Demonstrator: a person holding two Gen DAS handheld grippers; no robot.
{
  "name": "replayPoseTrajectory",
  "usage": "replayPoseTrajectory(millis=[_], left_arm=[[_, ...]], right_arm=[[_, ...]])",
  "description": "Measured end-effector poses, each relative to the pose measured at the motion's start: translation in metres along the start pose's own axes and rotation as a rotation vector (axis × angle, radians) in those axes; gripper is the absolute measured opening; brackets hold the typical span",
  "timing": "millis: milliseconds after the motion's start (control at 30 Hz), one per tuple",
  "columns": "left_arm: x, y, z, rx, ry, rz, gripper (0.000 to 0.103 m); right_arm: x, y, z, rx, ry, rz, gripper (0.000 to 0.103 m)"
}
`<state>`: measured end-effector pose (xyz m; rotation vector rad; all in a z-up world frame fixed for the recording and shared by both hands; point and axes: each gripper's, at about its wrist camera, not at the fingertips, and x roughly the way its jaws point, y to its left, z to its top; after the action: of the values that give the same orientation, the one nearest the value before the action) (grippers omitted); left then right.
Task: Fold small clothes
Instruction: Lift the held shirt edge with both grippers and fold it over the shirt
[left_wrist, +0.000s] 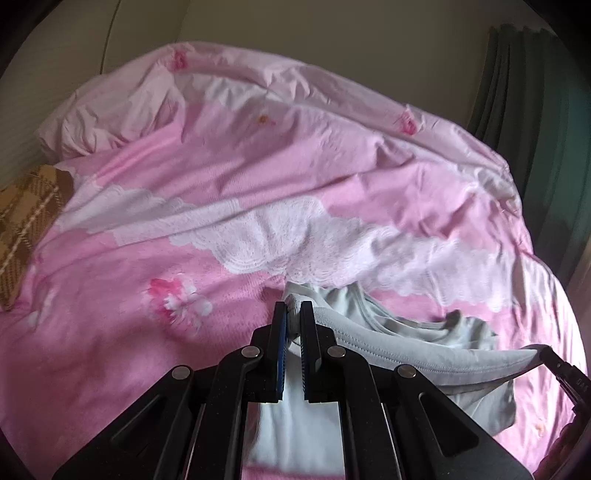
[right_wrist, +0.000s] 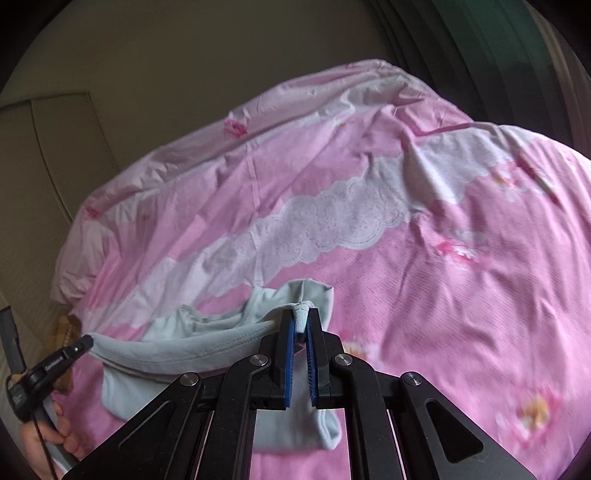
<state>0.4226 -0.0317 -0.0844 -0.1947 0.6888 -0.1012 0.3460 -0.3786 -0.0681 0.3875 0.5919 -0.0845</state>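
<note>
hanging between your two grippers, the pale grey garment (left_wrist: 436, 356) is stretched by its stitched hem into a sagging band, with the rest of the cloth drooping below onto the pink bedcover (left_wrist: 229, 177). it looks like a small top; a rounded neckline edge shows in the slack part behind the hem, in the left wrist view. part of the cloth hangs under each gripper body, part lies crumpled on the cover.

your left gripper (left_wrist: 294, 314) has its jaws nearly together, clamped on a bunched corner of the garment, the grey cloth squeezed between the blue pads (left_wrist: 282, 343) and poking up above the fingertips. your right gripper (right_wrist: 303, 317) is pinched tight in the same way on the opposite corner, a small roll of fabric standing up between its blue pads (right_wrist: 289, 354).

in the right wrist view the left gripper's tip shows at the left edge with the hem running from it, and your hand (right_wrist: 44, 439) is wrapped around its handle at the lower left. in the left wrist view the right gripper's dark tip shows at the far right, the hem ending there.

the bedcover is rumpled, pink with a white lace-patterned band (left_wrist: 280, 236) across it and printed flowers (left_wrist: 181, 299). a brown plaid cushion (left_wrist: 29, 225) sits at its left edge. a dark green curtain (left_wrist: 532, 122) hangs at the right, and a plain beige wall (left_wrist: 295, 33) stands behind the bed.
</note>
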Motion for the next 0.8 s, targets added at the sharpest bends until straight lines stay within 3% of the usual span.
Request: replayPoseTrajectory(millis=[300, 800], left_arm=[[0.053, 0.001, -0.001, 0.001, 0.075, 0.007, 0.009], [0.097, -0.004, 0.007, 0.05, 0.153, 0.023, 0.009]], right_arm=[[0.053, -0.013, 0.004, 0.022, 0.062, -0.016, 0.007], [0.103, -0.021, 0.007, 0.042, 0.151, -0.061, 0.008]])
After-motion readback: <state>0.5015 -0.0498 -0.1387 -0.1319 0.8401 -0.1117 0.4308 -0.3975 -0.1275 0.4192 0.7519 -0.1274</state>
